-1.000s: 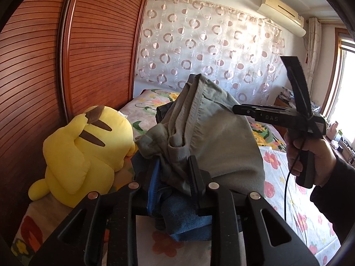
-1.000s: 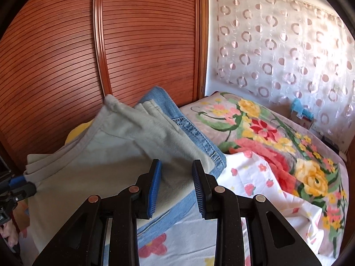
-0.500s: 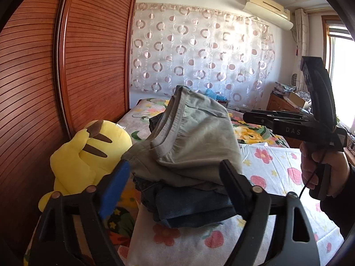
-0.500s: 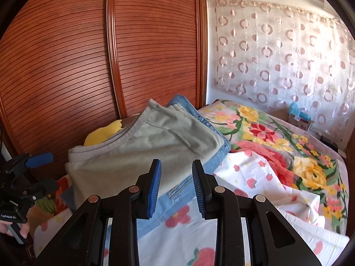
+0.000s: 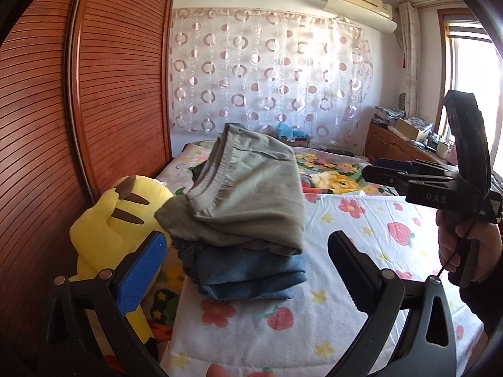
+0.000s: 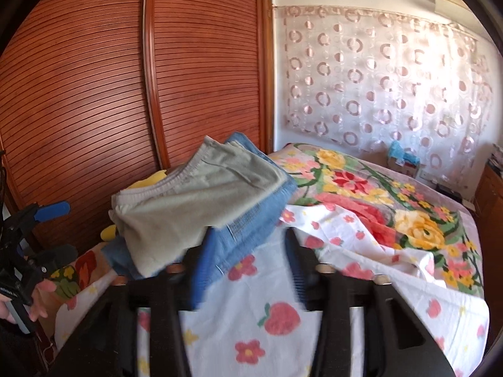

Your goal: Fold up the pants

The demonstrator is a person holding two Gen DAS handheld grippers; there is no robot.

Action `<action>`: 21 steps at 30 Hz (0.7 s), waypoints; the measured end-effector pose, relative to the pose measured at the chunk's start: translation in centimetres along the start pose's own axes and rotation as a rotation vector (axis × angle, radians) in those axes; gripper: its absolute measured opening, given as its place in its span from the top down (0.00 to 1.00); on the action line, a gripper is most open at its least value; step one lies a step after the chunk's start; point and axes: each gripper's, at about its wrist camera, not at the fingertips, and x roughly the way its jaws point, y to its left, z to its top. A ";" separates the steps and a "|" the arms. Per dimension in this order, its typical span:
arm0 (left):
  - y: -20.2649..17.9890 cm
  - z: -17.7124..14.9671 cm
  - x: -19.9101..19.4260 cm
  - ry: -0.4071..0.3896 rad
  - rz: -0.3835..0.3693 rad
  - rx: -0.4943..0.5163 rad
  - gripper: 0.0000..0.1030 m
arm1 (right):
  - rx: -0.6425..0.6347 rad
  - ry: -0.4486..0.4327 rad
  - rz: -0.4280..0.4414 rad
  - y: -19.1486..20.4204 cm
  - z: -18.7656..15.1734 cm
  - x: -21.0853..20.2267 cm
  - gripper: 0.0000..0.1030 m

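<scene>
The folded grey-green pants (image 5: 251,201) lie on top of a folded pair of blue jeans (image 5: 248,275), the two making a small stack on the white strawberry-and-flower sheet (image 5: 361,229) near the bed's left edge, the side that runs along the slatted wooden wardrobe doors (image 5: 103,100). The elastic waistband of the pants faces that edge. Just beside the stack, between it and the wardrobe, sits a yellow plush toy (image 5: 107,223) with brown-tipped ears. The left gripper (image 5: 248,257) stands in front of the stack with its jaws spread as wide as they go, having just been opening; nothing is between them and neither pad touches the cloth. The right gripper (image 6: 248,267) is over the sheet at the stack's right side, its jaws partly apart after having just been opening, blurred in its own view, with only the sheet showing in the gap and nothing held. A hand (image 5: 465,242) grips its handle. Farther up the bed, a bright floral blanket (image 6: 377,194) covers the mattress, and a sheer curtain (image 5: 267,75) with ring patterns hangs behind, an air conditioner (image 5: 361,3) mounted above it.
</scene>
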 end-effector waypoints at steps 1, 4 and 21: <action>-0.3 0.0 0.0 0.002 -0.002 0.007 0.01 | 0.007 -0.003 -0.016 0.0 -0.5 -0.6 0.43; -1.3 -0.3 -0.2 0.003 -0.016 0.025 0.00 | 0.032 0.004 -0.048 0.3 -1.7 -2.1 0.38; -7.9 -1.0 -1.4 0.033 -0.122 0.082 0.01 | 0.157 -0.028 -0.264 3.4 -6.4 -12.0 0.36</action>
